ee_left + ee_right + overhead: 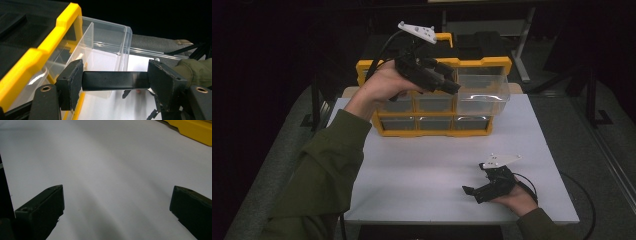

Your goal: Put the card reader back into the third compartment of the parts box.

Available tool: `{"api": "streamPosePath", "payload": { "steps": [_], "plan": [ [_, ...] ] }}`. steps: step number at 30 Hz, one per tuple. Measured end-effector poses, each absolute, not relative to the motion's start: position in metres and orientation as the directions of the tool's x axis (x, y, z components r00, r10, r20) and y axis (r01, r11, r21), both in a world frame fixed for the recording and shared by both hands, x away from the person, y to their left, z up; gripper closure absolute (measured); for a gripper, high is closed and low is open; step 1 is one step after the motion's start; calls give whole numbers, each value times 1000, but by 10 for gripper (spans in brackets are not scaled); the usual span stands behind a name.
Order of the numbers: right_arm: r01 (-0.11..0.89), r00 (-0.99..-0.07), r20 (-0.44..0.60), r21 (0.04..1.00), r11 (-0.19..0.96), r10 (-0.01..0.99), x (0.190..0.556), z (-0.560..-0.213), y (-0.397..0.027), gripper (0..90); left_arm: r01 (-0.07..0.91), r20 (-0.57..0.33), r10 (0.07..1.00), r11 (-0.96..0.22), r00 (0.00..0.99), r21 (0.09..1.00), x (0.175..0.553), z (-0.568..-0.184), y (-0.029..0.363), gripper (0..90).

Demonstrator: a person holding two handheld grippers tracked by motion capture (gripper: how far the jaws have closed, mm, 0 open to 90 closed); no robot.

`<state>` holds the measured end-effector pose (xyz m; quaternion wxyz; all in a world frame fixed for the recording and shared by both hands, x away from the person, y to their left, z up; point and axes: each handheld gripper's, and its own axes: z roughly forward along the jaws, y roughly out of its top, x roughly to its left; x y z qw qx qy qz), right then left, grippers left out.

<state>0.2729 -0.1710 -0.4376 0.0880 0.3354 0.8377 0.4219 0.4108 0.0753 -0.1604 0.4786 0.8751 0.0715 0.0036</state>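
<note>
A yellow organizer (434, 131) with clear drawers stands at the back of the white table (427, 165). Its upper right drawer (482, 95) is pulled out. My left gripper (453, 87) is held up in front of the organizer, at the near left edge of that drawer. In the left gripper view it (115, 80) is shut on a flat black bar (105, 80) that spans pad to pad, with the open drawer (107, 42) just beyond. My right gripper (469, 192) rests low on the table near the front right, jaws open and empty (117, 205).
The yellow frame (50, 42) runs along the left of the left gripper view, and a green sleeve (197, 70) shows at its right. A corner of the organizer (192, 130) sits at the top right of the right gripper view. Dark floor and black stands surround the table.
</note>
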Motion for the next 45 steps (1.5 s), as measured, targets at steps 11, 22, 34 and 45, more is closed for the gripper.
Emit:
{"api": "streamPosePath", "payload": {
  "steps": [11,22,34,45],
  "plan": [
    [488,-761,137,766,419,634,273,-438,-171,0,137,-75,134,-549,988,825,426,-160,47,303],
    [484,-765,139,768,419,629,272,-437,-172,0,143,-76,141,-561,987,815,432,-167,26,303],
    [482,-767,137,768,421,627,271,-437,-172,0,154,-87,150,-526,985,836,433,-172,19,258],
    [485,-764,137,766,422,630,270,-439,-175,0,158,-93,148,-525,985,836,431,-172,34,218]
  ]
}}
